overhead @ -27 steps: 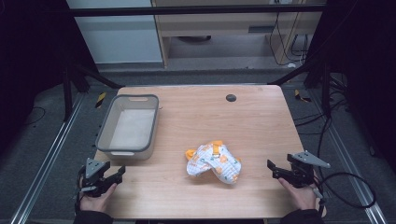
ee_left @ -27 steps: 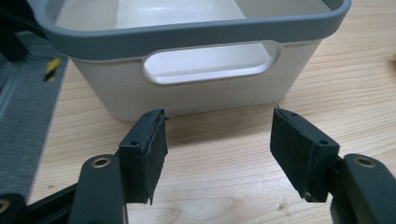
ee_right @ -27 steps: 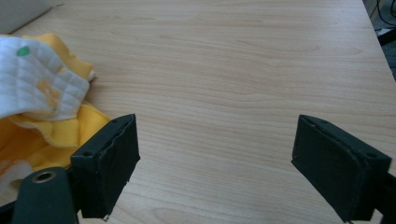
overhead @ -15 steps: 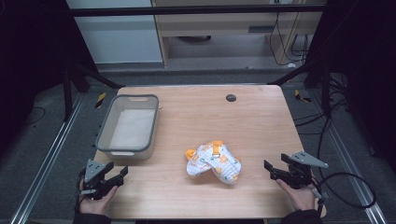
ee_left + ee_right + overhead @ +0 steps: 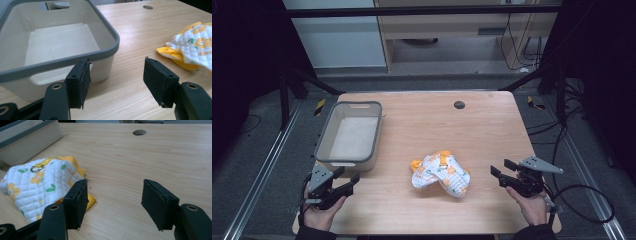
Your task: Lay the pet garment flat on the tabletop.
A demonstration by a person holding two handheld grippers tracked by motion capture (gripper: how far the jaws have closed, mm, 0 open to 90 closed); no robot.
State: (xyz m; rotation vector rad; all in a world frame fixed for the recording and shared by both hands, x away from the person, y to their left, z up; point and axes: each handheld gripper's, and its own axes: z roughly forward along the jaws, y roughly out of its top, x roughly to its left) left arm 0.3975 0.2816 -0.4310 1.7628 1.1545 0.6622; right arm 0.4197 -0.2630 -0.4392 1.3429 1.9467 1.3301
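Observation:
A quilted white cloth (image 5: 441,175) with yellow flowers and an orange-yellow lining lies crumpled on the wooden table (image 5: 437,130), near its front middle. A metal ring on a yellow strap (image 5: 37,167) sits on top of it. My left gripper (image 5: 346,175) rests at the front left, open and holding nothing, right in front of the white bin (image 5: 344,161) with the grey rim. In the left gripper view its jaws (image 5: 116,62) stand wide, with the bin (image 5: 110,27) ahead to the left and the cloth (image 5: 192,42) off to the right. My right gripper (image 5: 500,167) is open and holds nothing at the front right, a short way from the cloth (image 5: 37,185).
A small dark round hole (image 5: 459,104) marks the table's far side. The bin holds nothing. Cables trail on the floor to the right of the table, and black frame struts stand at both far corners.
Both hands have edged slightly inward toward the cloth. The cloth and the bin have not moved.

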